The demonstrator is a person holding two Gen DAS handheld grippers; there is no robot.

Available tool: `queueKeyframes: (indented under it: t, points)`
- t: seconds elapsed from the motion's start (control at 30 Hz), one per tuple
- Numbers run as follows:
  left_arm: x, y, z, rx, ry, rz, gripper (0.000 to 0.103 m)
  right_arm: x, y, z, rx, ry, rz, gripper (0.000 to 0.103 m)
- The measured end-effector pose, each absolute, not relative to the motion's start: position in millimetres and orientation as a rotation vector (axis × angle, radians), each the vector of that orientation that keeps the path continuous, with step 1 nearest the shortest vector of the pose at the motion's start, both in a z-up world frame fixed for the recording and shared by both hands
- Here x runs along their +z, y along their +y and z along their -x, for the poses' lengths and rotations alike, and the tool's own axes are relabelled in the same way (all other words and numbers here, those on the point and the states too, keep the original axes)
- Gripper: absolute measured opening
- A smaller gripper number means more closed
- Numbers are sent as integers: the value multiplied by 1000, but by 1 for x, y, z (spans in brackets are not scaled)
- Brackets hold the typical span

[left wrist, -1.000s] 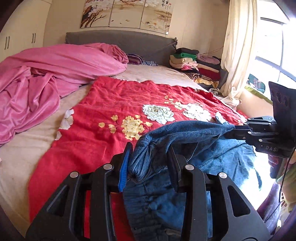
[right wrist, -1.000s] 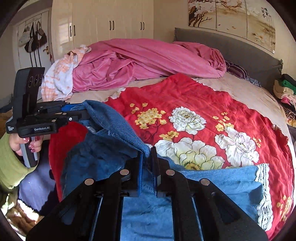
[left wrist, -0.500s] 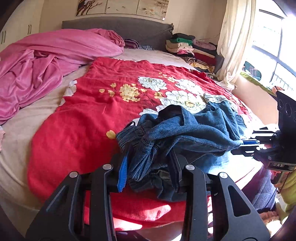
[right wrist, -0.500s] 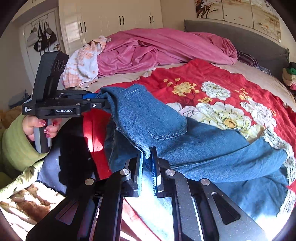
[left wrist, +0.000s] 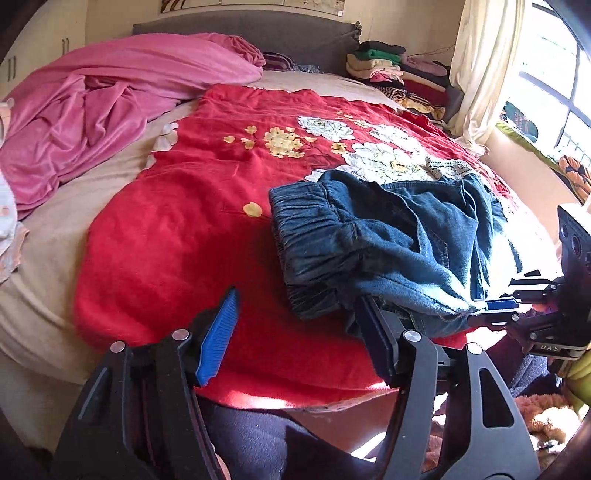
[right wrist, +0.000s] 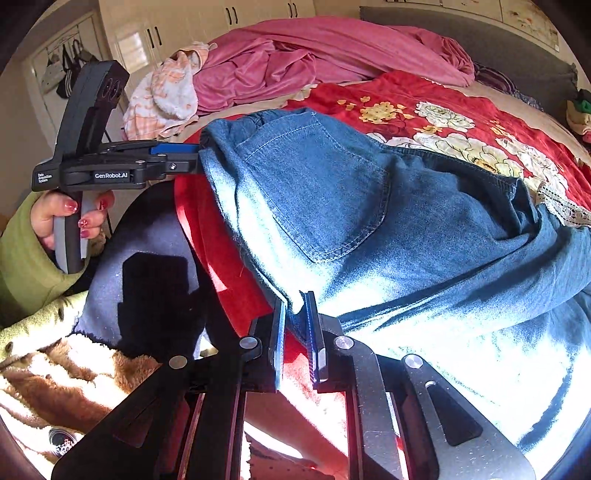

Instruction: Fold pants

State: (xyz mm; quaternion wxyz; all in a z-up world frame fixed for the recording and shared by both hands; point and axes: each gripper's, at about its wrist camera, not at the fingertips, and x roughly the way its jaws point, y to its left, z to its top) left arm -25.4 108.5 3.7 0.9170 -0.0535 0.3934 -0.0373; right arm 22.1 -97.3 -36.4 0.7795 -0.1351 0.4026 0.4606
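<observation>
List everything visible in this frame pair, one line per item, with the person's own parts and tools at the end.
jeans: one, blue denim, bunched at the bed's near edge
bedspread: one, red with flowers, under the jeans
blanket: one, pink, heaped at the far left of the bed
folded clothes: one stack, mixed colours, by the headboard
curtain: one, cream, by the window
wardrobe: one, cream, far wall
left gripper: black, blue pads, jaws just opened, jeans released
right gripper: black, pinching the jeans' edge
hand: one, green sleeve, holding the left gripper's handle

The lower part of the jeans [right wrist: 369,206] is washed out by sun glare and cut off at the right edge. The stacked clothes [left wrist: 399,74] are too small to be told apart.
</observation>
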Motion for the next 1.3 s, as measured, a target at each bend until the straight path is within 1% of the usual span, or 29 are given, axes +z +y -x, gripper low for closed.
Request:
queueKeyframes:
  t: [0.2, 0.27, 0.33, 0.47, 0.57, 0.63, 0.7, 0.83, 0.87, 0.9, 0.93, 1.0, 1.07, 1.17, 1.3]
  points:
    - [44, 89, 41, -125, 718, 91, 56, -50, -99, -26, 978, 921, 257, 12]
    - [45, 75, 32, -155, 718, 88, 56, -50, -99, -25, 984, 925, 246, 16]
    - [36, 57, 17, -194, 752, 72, 56, -46, -101, -23, 992, 926, 244, 22]
    - [-1, 28, -9, -196, 871, 0, 55, -24, -121, -18, 977, 875, 200, 26]
    - [-23, 20, -15, -159, 926, -80, 55, -7, -139, -22, 924, 822, 150, 32]
    - [-29, 22, -16, -156, 928, -78, 55, -3, -140, -30, 899, 813, 145, 40]
    - [-32, 24, -16, -155, 923, -70, 55, -7, -134, -41, 864, 834, 146, 43]
    - [-35, 27, -16, -159, 905, -49, 56, -43, -117, -65, 781, 972, 162, 43]
    - [-35, 28, -16, -162, 900, -40, 56, -50, -116, -67, 779, 976, 162, 43]
    - [-33, 28, -16, -164, 895, -29, 56, -51, -117, -68, 790, 968, 156, 44]
    - [-29, 29, -14, -167, 888, -20, 56, -48, -119, -69, 810, 975, 148, 48]
    - [-11, 31, -6, -197, 837, 6, 56, -35, -128, -71, 834, 965, 104, 47]
    - [12, 33, 5, -199, 774, 13, 57, -16, -144, -74, 820, 916, 71, 47]
    - [40, 29, 9, -214, 723, 13, 61, 9, -165, -88, 726, 848, 74, 48]
    - [49, 2, -2, -296, 717, -7, 62, 24, -190, -119, 589, 823, 79, 48]
